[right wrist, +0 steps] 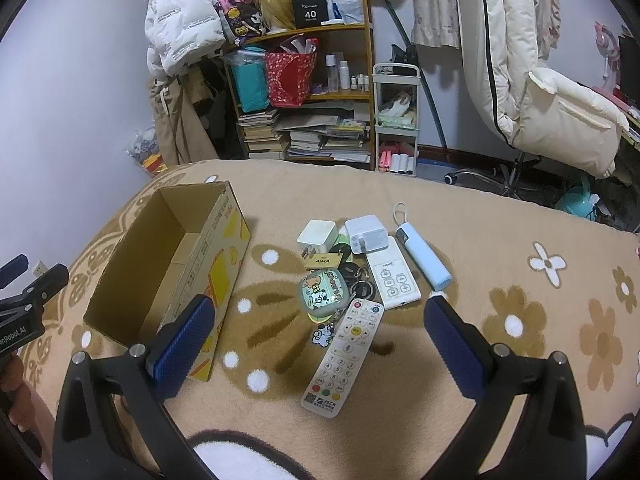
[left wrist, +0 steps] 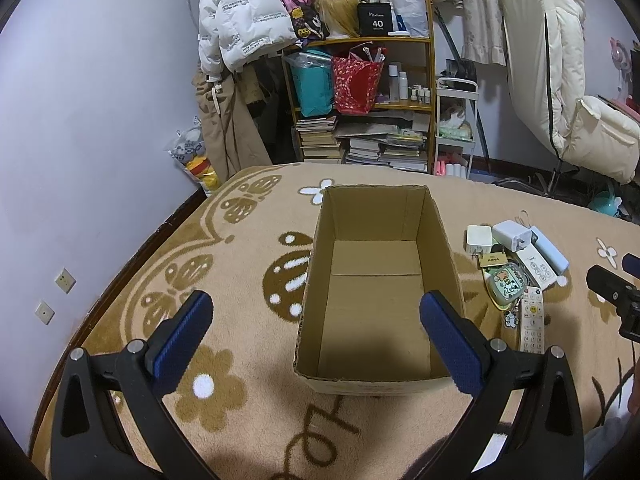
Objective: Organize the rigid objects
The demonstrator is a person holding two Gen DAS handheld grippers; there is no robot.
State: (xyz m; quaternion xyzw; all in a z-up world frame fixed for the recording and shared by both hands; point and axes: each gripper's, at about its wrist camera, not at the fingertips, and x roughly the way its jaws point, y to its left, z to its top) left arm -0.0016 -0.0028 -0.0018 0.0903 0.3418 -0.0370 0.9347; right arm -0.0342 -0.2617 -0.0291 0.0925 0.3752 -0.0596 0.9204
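The long white remote (right wrist: pixel 343 358) carries "JSCN" beside a QR code at its near end; the tan tag (right wrist: pixel 322 260) reads "AIMA"; the green cartoon case (right wrist: pixel 323 291) has lettering too small to make out; on the shelf unit (right wrist: pixel 366 92) behind the bed a black box (right wrist: pixel 311 10) shows "40 COLORS". The left hand-held gripper (left wrist: pixel 316 308) is spread wide, holding nothing, over the near end of the open cardboard box (left wrist: pixel 436 216), whose inside shows only bare cardboard; the box's outer side has yellow and orange print that cannot be read. The right hand-held gripper (right wrist: pixel 318 318) is likewise spread and holding nothing, above the long remote. The task's things lie clustered on the beige flower-patterned blanket (right wrist: pixel 500 240), just right of the box: two white plug chargers (right wrist: pixel 317 233) (right wrist: pixel 365 234), a flat white remote (right wrist: pixel 393 278), a pale blue power bank (right wrist: pixel 425 258) with a wrist loop, and black key fobs (right wrist: pixel 358 280) partly under the case; several touch or overlap. A white padded chair (right wrist: pixel 532 92) stands beyond the bed.
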